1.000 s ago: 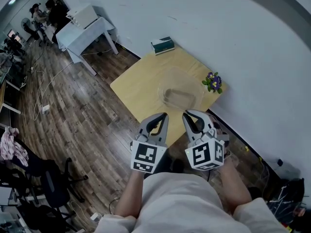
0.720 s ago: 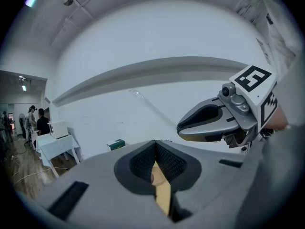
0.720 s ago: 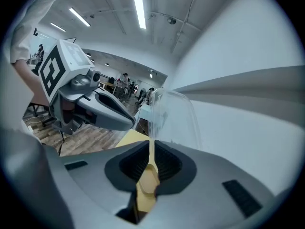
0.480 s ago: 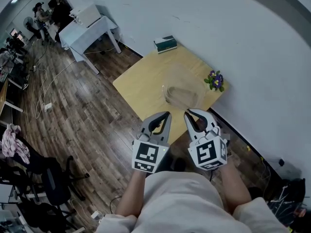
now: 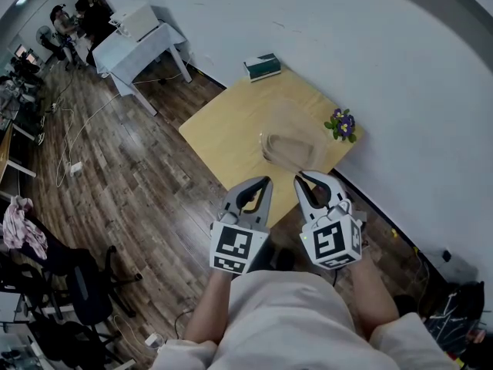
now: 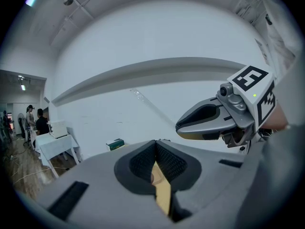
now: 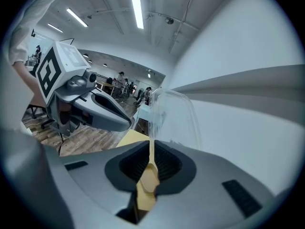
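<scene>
Grey left gripper point(image 5: 262, 185) hangs short of the table's point(image 5: 223, 129) near edge, its jaws pressed together with nothing between them. Clear tub point(image 5: 291, 149) stands on the wood ahead of both grippers and nearer the right one. In the right gripper view the tub point(image 7: 174, 116) rises upright, long axis vertical, rounded end up. Right gripper point(image 5: 303, 179) is likewise closed and empty, its tips near the tub but apart from it. Flowers point(image 5: 341, 124) sit just to the right.

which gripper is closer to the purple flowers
Right. The right gripper is below-left of the purple flowers in the head view; the left gripper sits farther left, beyond it.
</scene>
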Motion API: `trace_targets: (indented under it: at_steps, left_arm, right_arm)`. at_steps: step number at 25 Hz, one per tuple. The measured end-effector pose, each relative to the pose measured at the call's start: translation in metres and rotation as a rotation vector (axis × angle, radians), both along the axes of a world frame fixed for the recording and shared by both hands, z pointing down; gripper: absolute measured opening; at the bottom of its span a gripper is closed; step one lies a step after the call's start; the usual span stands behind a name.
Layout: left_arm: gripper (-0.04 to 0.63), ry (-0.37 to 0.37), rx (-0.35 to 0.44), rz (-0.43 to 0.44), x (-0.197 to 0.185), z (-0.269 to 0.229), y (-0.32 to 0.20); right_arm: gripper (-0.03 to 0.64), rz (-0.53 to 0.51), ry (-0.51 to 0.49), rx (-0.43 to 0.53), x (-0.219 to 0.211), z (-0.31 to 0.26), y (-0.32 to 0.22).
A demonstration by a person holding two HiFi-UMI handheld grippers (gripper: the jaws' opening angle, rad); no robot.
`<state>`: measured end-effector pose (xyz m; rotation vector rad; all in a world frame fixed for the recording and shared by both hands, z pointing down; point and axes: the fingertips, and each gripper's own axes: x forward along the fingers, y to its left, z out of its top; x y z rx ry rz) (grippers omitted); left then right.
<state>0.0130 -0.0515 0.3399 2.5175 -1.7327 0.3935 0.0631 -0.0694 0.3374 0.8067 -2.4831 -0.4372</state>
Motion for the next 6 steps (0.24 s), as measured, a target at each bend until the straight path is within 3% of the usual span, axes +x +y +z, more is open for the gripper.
trace_targets:
  at_steps: [6]
  left_arm:
    - [0.003,0.003,0.000,-0.001,-0.0037,-0.0008,0.0010]
  right_arm:
    - [0.035,-0.001,-0.004,-0.003,-0.0040,-0.0017,0.0011]
